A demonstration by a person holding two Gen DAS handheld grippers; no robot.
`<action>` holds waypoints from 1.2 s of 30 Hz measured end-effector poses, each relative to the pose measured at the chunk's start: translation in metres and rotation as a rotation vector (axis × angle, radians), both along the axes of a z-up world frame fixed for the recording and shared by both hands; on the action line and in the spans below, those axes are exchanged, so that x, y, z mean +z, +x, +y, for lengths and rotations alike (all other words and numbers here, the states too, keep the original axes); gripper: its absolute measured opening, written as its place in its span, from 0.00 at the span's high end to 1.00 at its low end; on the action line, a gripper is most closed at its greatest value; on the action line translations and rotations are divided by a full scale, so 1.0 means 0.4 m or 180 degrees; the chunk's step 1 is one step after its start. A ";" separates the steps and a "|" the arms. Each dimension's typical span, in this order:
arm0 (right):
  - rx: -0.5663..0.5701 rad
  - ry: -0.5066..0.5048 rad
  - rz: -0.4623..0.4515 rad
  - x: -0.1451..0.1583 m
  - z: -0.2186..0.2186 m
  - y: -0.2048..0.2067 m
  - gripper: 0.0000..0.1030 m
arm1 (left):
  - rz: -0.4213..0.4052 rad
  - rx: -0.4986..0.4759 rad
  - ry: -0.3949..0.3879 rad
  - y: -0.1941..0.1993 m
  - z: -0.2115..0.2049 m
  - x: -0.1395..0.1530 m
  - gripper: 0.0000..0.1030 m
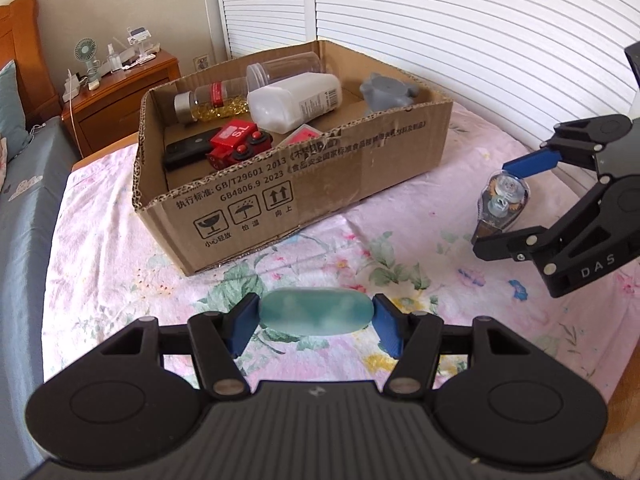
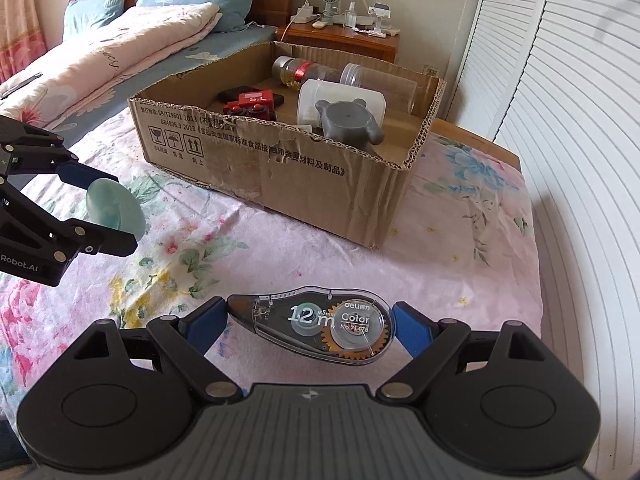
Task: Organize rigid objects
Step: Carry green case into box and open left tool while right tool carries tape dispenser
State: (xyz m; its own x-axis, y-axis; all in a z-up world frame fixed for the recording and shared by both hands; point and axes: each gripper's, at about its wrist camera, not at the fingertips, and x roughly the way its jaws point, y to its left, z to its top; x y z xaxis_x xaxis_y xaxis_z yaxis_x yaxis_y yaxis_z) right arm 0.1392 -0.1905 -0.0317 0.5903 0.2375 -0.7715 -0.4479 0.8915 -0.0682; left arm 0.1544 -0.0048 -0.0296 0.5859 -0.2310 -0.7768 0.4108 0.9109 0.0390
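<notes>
My left gripper (image 1: 316,316) is shut on a pale teal oval object (image 1: 316,314), held above the floral sheet in front of the cardboard box (image 1: 320,184). It also shows in the right wrist view (image 2: 114,204). My right gripper (image 2: 310,326) is shut on a clear correction tape dispenser (image 2: 320,326), held above the sheet to the right of the box (image 2: 280,176); the dispenser also shows in the left wrist view (image 1: 502,200). The box holds a red toy (image 1: 236,144), a white bottle (image 1: 294,102), a capsule bottle (image 1: 210,102), a clear jar (image 1: 284,68) and a grey part (image 1: 386,92).
The floral sheet (image 1: 120,240) covers the surface under the box. A bed with pillows (image 2: 168,0) lies to the left. A wooden nightstand (image 1: 120,92) with a small fan stands behind. White louvred doors (image 1: 440,20) run along the right side.
</notes>
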 end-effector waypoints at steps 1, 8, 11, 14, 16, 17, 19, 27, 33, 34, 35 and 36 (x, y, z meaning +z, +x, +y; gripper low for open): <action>0.0007 0.0008 -0.0001 0.004 0.001 0.000 0.11 | 0.0006 -0.0011 -0.0004 -0.001 0.000 0.005 0.41; 0.0055 0.0091 -0.0079 0.051 0.007 0.000 0.11 | -0.0070 -0.0118 -0.0041 0.003 0.005 0.079 0.41; 0.0085 0.0130 -0.0126 0.075 0.011 0.001 0.11 | -0.0199 -0.0133 -0.0055 0.020 0.010 0.126 0.41; 0.0116 0.0125 -0.0197 0.098 0.017 0.001 0.11 | -0.0363 -0.0114 -0.0051 0.049 0.015 0.171 0.41; 0.0133 0.0121 -0.0236 0.111 0.022 0.004 0.11 | -0.0462 -0.0084 -0.0051 0.081 0.020 0.190 0.41; 0.0135 0.0124 -0.0256 0.117 0.024 0.005 0.11 | -0.0508 -0.0050 -0.0042 0.098 0.023 0.195 0.41; 0.0141 0.0126 -0.0286 0.129 0.029 0.008 0.11 | -0.0559 0.0002 -0.0007 0.139 0.026 0.198 0.41; 0.0154 0.0077 -0.0359 0.164 0.047 0.010 0.11 | -0.0496 0.0237 0.0063 0.255 0.050 0.147 0.41; 0.0153 0.0002 -0.0389 0.181 0.058 0.022 0.11 | -0.0624 0.0395 -0.0009 0.260 0.080 0.133 0.05; 0.0149 0.0002 -0.0388 0.185 0.058 0.028 0.11 | -0.0706 0.0408 -0.0057 0.249 0.086 0.138 0.05; 0.0142 0.0004 -0.0388 0.189 0.058 0.036 0.11 | -0.0768 0.0404 -0.0096 0.239 0.092 0.142 0.05; 0.0129 0.0010 -0.0392 0.194 0.059 0.044 0.11 | -0.0799 0.0394 -0.0122 0.231 0.096 0.146 0.04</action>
